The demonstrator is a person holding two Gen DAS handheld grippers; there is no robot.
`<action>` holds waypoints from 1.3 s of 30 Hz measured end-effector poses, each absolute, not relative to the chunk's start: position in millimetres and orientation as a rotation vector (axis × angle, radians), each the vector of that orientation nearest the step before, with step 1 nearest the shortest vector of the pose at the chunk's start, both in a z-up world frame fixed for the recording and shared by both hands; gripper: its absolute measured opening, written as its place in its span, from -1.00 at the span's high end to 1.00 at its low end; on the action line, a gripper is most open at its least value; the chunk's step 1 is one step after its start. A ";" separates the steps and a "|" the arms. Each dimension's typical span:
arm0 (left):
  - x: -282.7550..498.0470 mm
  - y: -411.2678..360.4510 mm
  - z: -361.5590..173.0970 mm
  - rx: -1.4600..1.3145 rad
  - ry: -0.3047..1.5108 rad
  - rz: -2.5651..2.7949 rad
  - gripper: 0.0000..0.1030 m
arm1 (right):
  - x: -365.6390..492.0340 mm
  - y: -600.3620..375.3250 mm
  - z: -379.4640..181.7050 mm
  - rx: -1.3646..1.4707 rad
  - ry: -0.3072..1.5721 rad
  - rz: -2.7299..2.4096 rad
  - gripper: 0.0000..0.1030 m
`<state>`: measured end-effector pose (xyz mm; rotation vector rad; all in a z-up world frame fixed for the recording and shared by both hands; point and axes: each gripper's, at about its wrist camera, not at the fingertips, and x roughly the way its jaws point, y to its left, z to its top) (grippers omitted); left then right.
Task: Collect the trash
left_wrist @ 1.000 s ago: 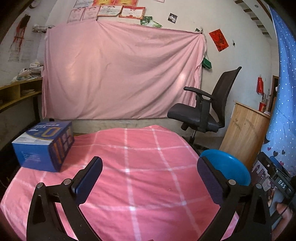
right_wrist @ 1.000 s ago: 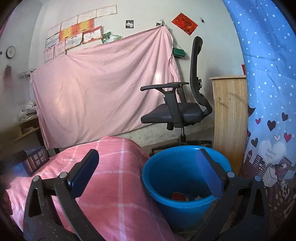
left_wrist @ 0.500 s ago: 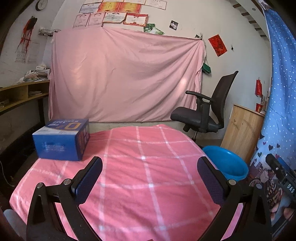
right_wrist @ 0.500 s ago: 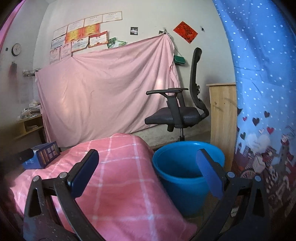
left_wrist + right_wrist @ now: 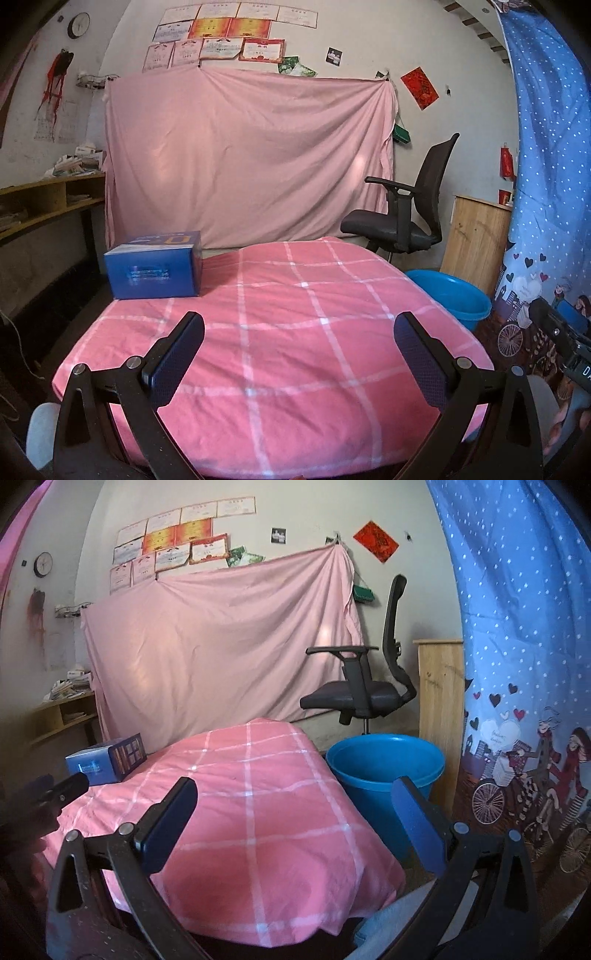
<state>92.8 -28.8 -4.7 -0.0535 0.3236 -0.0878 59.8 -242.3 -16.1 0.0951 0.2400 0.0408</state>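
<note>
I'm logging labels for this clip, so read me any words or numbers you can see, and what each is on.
"DA": white letters on the right tongs' body, cut off by the frame edge.
Blue box: large gold characters on its top, a label on its front; too blurred to read.
Wall certificates: print too small.
Red poster: unreadable.
Clock: numerals too small.

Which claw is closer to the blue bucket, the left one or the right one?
Right. The right claw is open just in front of the blue bucket; the left claw is over the table, with the bucket far off to its right.
</note>
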 end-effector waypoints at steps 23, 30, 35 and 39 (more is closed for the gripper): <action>40.5 -11.9 -21.5 -0.053 0.274 -0.020 -0.96 | 29.6 -202.0 -23.1 -0.020 0.219 0.039 -1.00; 38.7 -10.3 -22.7 -0.059 0.274 -0.013 -0.96 | 30.1 -202.3 -23.6 -0.026 0.224 0.040 -1.00; 39.1 -10.5 -23.3 -0.059 0.274 -0.012 -0.96 | 30.4 -202.3 -24.0 -0.029 0.226 0.041 -1.00; 38.8 -10.1 -24.1 -0.056 0.271 -0.012 -0.96 | 30.4 -201.0 -24.3 -0.033 0.227 0.041 -1.00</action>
